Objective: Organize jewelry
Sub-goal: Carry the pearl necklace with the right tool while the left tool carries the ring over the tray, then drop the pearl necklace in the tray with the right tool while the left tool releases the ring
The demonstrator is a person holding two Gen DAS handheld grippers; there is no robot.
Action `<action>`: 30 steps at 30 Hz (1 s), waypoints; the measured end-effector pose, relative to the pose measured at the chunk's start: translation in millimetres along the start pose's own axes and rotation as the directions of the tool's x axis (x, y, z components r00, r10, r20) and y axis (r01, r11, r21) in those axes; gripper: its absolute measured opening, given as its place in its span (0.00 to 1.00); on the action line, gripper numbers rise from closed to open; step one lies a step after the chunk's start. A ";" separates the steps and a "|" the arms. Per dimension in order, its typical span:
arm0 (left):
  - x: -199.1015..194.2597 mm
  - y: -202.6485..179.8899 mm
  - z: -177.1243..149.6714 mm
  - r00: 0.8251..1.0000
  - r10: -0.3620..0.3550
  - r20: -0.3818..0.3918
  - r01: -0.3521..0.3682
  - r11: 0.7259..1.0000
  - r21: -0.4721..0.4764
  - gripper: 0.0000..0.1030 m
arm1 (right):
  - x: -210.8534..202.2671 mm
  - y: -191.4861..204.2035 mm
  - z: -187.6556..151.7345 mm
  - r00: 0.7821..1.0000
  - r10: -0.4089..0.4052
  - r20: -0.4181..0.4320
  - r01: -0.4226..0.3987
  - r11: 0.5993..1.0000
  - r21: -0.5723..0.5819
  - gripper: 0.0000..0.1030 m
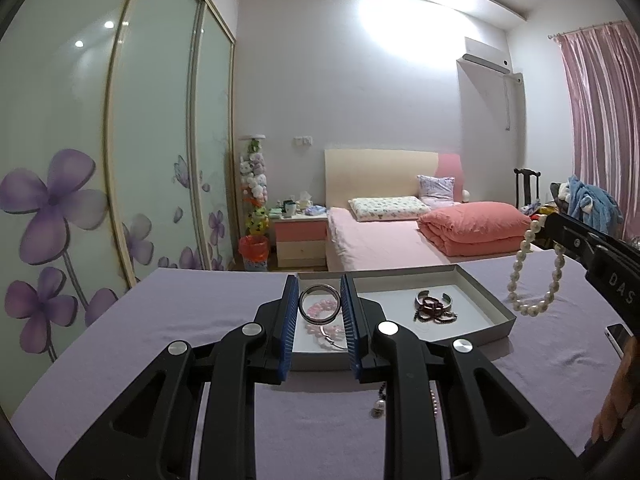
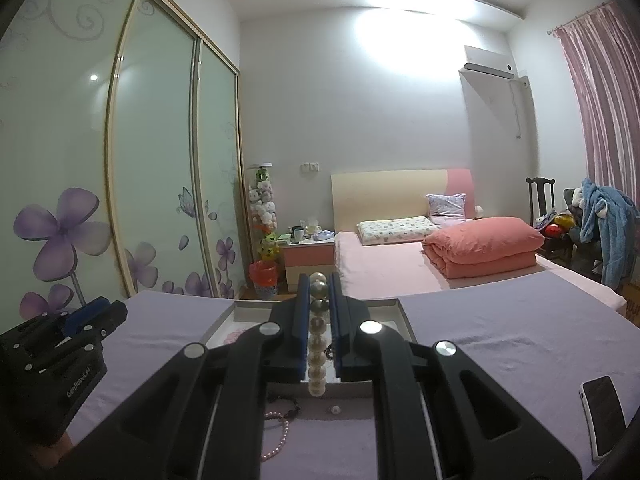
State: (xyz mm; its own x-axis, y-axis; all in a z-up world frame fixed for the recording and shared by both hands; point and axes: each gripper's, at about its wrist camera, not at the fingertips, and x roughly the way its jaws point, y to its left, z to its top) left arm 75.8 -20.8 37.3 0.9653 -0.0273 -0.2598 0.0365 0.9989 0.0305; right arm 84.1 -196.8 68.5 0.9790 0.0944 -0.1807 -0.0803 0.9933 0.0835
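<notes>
So the silver bangle (image 1: 320, 305) is pinched upright between the blue pads of the left tongs (image 1: 320, 312), held over the left part of the shallow grey box (image 1: 490, 300); pink beads (image 1: 322, 330) lie in the box under it, dark bracelets (image 1: 434, 307) further right. The right tongs (image 2: 319, 320) are clamped nearly shut on a pearl bracelet (image 1: 534, 276), which dangles just above the purple-covered worktop (image 1: 200, 320) right of the box; a phone (image 2: 602, 414) lies off to the right.

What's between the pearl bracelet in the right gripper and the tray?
Nothing visible. The right gripper holds the pearl bracelet hanging just right of the tray. The left gripper, clamped on a silver bangle, is over the tray's left part; dark bracelets lie mid-tray.
</notes>
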 end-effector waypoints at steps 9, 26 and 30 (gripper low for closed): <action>54.1 -4.5 7.6 0.995 -0.061 -0.077 0.060 0.998 -0.023 0.22 | 49.2 -9.3 6.9 0.999 0.006 -0.048 -0.004 1.000 0.029 0.10; 172.7 -19.1 -2.9 0.953 -0.112 -0.283 0.103 0.994 -0.046 0.22 | 193.3 -40.2 -5.2 0.963 0.048 -0.264 -0.008 0.989 0.149 0.10; 185.1 -17.2 -6.0 0.941 -0.119 -0.318 0.105 0.993 -0.061 0.22 | 209.7 -43.1 -14.0 0.951 0.045 -0.306 0.005 0.987 0.160 0.12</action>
State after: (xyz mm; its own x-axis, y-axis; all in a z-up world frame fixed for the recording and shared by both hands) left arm 252.3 -42.8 -17.1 0.8214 -0.1322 -0.5549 0.1219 0.9910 -0.0558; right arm 290.2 -219.0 13.4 0.8701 0.1551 -0.4679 -0.0446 0.9701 0.2386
